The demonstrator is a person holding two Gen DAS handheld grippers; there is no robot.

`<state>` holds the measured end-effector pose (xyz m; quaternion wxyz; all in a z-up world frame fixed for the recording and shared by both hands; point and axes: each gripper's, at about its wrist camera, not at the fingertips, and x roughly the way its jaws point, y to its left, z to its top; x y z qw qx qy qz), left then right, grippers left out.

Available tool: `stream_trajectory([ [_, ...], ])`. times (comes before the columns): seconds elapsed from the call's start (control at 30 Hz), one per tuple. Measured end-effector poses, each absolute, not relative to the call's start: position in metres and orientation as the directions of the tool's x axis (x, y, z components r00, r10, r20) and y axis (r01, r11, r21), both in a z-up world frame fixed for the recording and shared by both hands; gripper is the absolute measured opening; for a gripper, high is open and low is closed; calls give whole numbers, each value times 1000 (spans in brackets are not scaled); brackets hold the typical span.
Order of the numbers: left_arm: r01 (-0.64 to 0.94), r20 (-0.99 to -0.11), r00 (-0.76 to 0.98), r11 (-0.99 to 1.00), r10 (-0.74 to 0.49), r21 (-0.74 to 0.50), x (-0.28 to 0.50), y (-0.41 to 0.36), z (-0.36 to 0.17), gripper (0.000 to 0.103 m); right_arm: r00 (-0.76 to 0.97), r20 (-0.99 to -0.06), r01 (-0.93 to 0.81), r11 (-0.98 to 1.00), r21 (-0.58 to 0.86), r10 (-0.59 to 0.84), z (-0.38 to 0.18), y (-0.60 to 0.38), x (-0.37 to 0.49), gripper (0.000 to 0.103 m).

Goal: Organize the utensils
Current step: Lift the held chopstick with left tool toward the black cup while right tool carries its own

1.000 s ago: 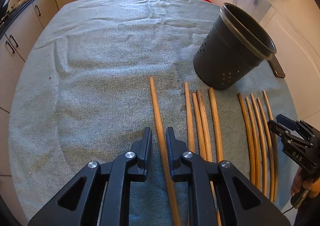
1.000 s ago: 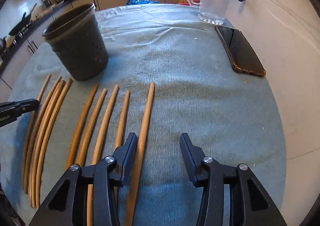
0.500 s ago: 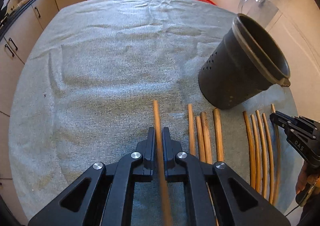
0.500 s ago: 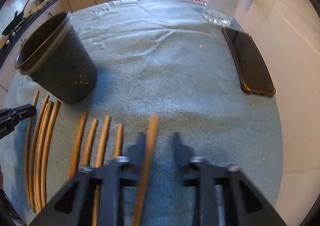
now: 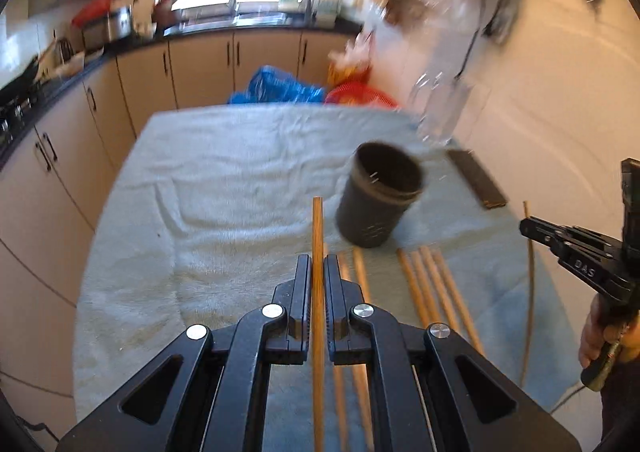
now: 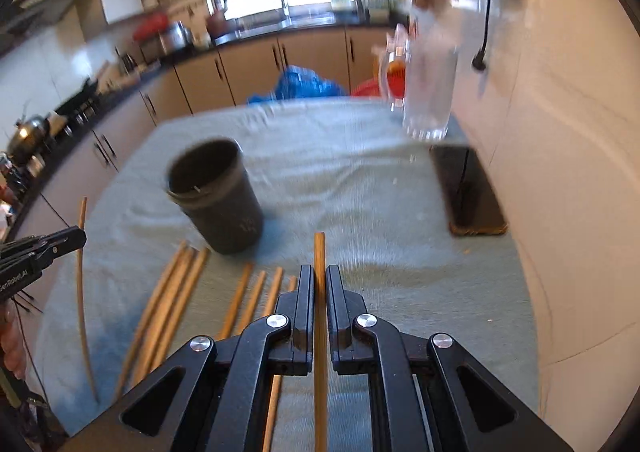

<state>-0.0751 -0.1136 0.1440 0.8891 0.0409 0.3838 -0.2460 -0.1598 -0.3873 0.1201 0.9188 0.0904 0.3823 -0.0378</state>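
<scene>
- Wooden and honey-coloured, one chopstick (image 5: pixel 317 292) sits clamped between the jaws of my left gripper (image 5: pixel 317 272); its tip pokes out well ahead of the fingertips and its tail runs back under the camera.
- My right gripper (image 6: pixel 319 284) is likewise closed on a second chopstick (image 6: pixel 319 292), held the same way, along the line of the fingers.
- I judge that lengthwise hold is deliberate: with the stick in line with the jaws, I can tip each one end-first into the dark perforated holder (image 5: pixel 378 199), which stands upright on the grey towel (image 5: pixel 224 179), ahead and slightly right of the left jaws (ahead and left of the right ones).
- Both sticks look clear of the cloth, so the step in hand seems to be carrying them to the holder.
- The remaining chopsticks (image 6: pixel 176 292) lie on the towel in rough parallel rows, below and between the two grippers, near the holder's base (easy to take one at a time).
- A clear glass jug (image 6: pixel 430 91) and a dark phone (image 6: pixel 468 191) sit beyond the right jaws, off to the right by the wall.
- Writing: the right gripper's side reads "DAS" in the left view; the left gripper's reads something like "GenRobot.AI" in the right view (small, I am not sure).
</scene>
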Motion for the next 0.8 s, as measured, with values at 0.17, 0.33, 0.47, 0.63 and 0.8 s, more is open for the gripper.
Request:
stream_trajectory([
  [0.17,498,-628,653,865,-424,-66,-115,-114,164,6,761,-648,112,983,145,9,144,-372,-191,6],
  [0.33,513,-572,692,857,-441,-40,-148,-110,173,6,797,-604,83,989,123,9,158,-358,-214,6],
  [0.47,511,-545,703,857,-456,-58,-163,-102,178,6,819,-574,58,992,112,17,167,-349,-229,6],
  [0.63,513,-519,707,854,-481,-92,-175,-93,190,6,844,-535,42,993,112,24,180,-345,-242,6],
  [0.8,524,-476,723,846,-500,-93,-177,-95,206,6,868,-497,42,993,112,20,195,-347,-242,6],
])
